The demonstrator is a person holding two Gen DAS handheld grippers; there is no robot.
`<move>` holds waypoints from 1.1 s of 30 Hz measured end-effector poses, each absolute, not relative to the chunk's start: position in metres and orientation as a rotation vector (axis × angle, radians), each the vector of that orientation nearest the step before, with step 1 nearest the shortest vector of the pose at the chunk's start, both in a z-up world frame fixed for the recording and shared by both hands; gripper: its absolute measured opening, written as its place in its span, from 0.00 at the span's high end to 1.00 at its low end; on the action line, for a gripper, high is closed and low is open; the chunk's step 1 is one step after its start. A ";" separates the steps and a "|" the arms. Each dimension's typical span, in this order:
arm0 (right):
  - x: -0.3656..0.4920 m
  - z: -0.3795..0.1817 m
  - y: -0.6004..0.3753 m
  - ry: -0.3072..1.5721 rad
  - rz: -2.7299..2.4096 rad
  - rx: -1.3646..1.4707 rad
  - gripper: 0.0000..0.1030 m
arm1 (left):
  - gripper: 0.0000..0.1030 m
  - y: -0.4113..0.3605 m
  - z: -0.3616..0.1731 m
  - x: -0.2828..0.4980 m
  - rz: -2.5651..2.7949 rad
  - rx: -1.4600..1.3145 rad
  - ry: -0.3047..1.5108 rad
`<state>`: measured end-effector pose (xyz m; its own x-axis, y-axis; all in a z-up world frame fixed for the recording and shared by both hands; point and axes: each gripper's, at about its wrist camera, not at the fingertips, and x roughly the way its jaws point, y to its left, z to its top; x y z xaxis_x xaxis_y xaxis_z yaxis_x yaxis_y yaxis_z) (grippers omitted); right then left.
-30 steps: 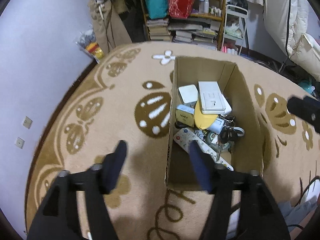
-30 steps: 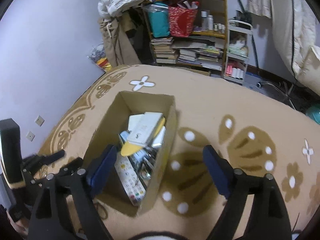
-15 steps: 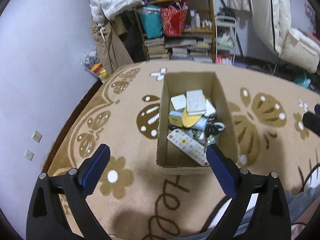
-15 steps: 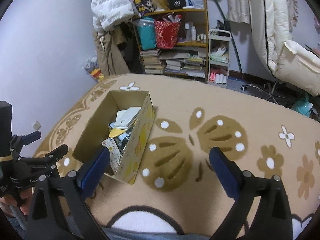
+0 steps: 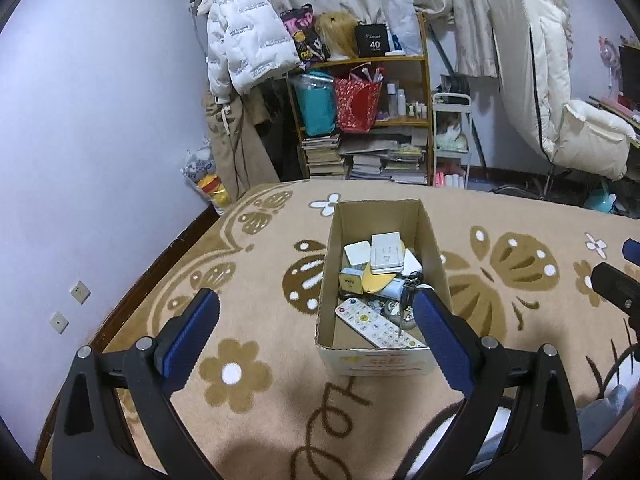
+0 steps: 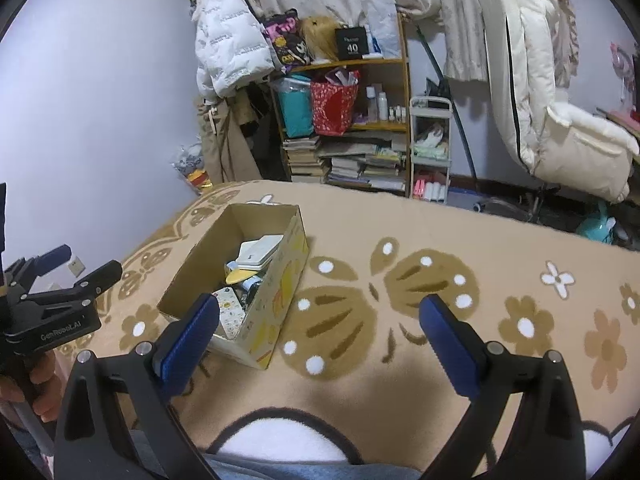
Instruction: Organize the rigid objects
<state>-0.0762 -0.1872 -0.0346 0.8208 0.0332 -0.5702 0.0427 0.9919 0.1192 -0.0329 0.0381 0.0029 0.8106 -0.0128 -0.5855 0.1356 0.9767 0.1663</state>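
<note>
Rectangular cardboard box (image 5: 378, 364) on plush carpet (image 5: 248, 320) holds hard items; left gripper (image 5: 316, 340) and right gripper (image 6: 320, 334) jaws spread, empty.

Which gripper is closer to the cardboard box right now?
Left. The left gripper faces the cardboard box head-on; the right gripper sits off to its right, over the rug.

"40" on black box (image 5: 375, 41) on shelf top; "GenRobot.AI" on left gripper (image 6: 60, 326) body; other print too small.
</note>
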 end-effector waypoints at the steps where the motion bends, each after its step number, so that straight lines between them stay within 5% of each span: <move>1: -0.079 -0.035 -0.186 0.600 -0.009 0.123 0.00 | 0.05 0.039 0.003 -0.034 -0.085 0.201 0.619; 33: -0.086 -0.040 -0.194 0.596 -0.083 0.125 0.00 | 0.01 0.030 -0.009 -0.030 -0.099 0.218 0.646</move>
<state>-0.0858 -0.1943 -0.0403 0.8248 -0.0421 -0.5638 0.1140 0.9891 0.0930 -0.0295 0.0304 -0.0091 0.7947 -0.0242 -0.6065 0.1593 0.9725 0.1699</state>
